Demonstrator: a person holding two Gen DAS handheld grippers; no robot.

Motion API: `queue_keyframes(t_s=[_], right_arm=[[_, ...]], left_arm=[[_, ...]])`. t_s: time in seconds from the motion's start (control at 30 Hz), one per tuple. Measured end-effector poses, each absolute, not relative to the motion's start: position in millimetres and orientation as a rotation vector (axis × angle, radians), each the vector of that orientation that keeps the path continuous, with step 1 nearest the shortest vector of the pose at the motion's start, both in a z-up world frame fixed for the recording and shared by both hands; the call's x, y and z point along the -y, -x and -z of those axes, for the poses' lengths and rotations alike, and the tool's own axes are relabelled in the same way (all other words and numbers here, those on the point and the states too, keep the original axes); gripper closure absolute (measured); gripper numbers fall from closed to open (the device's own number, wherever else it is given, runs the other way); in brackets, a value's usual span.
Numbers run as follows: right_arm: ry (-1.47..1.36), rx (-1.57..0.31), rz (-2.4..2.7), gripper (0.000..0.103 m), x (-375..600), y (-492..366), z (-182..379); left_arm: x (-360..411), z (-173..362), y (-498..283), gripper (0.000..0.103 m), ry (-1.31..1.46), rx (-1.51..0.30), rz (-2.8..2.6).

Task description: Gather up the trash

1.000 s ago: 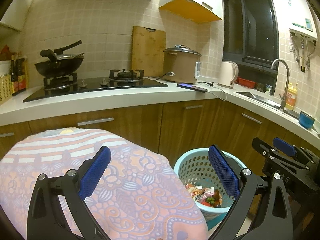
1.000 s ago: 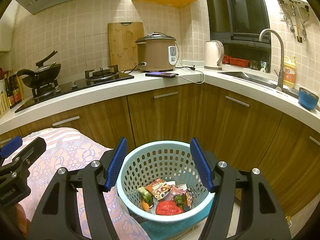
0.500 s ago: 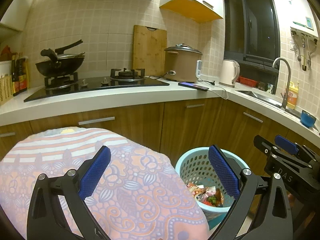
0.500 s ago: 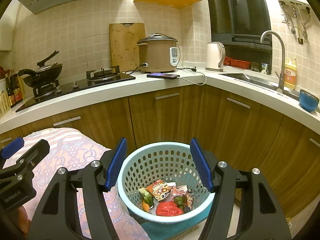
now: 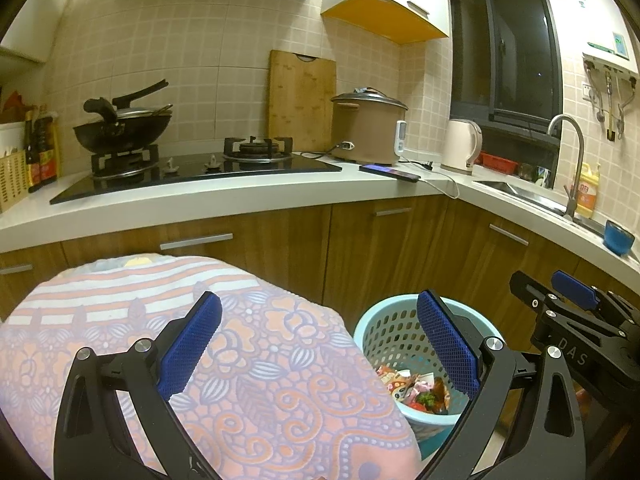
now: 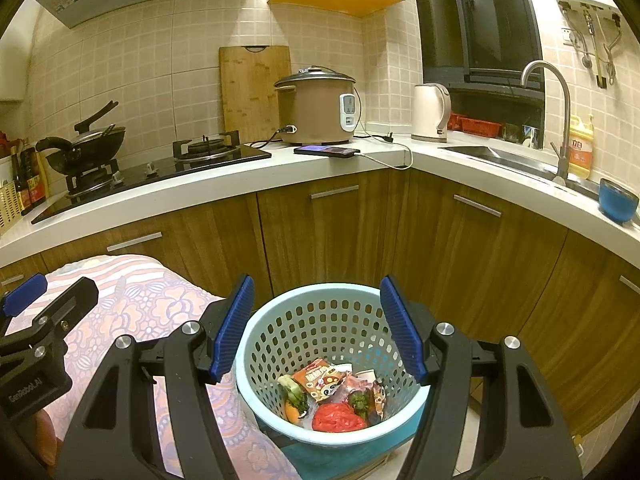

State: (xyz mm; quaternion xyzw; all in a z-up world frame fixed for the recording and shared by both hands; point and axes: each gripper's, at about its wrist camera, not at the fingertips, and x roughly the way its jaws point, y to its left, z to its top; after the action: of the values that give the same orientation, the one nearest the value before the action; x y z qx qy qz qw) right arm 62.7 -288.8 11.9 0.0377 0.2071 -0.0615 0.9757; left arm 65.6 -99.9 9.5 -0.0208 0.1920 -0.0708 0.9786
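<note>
A light blue perforated trash basket (image 6: 320,312) stands on the floor in front of the wooden cabinets; it also shows in the left wrist view (image 5: 384,328). Inside lie snack wrappers (image 6: 320,378), a red crumpled piece (image 6: 338,418) and vegetable scraps (image 6: 294,394). My right gripper (image 6: 318,326) is open and empty, held above the basket's near rim. My left gripper (image 5: 320,346) is open and empty, above the floral cloth (image 5: 256,360), left of the basket. The right gripper also shows at the right edge of the left wrist view (image 5: 576,312).
A table covered by the pink floral cloth (image 6: 132,300) stands left of the basket. Behind is a white counter (image 5: 240,196) with a gas hob, wok (image 5: 120,124), cutting board, rice cooker (image 6: 316,108), phone (image 6: 326,151), kettle (image 5: 460,146), sink and blue bowl (image 6: 618,200).
Both grippers have drifted slightly; the view shifts a little and the basket sits marginally further right in the left wrist view. Both stay open and empty.
</note>
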Motion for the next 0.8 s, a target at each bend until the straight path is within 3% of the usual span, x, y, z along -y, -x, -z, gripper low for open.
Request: queue_keyframes(t_s=[0.8], right_arm=[[-0.083, -0.423, 0.13, 0.041, 292.0, -60.9, -7.9]], left_arm=[[99.3, -9.1, -65.2, 0.008, 0.04, -0.389, 0.142]])
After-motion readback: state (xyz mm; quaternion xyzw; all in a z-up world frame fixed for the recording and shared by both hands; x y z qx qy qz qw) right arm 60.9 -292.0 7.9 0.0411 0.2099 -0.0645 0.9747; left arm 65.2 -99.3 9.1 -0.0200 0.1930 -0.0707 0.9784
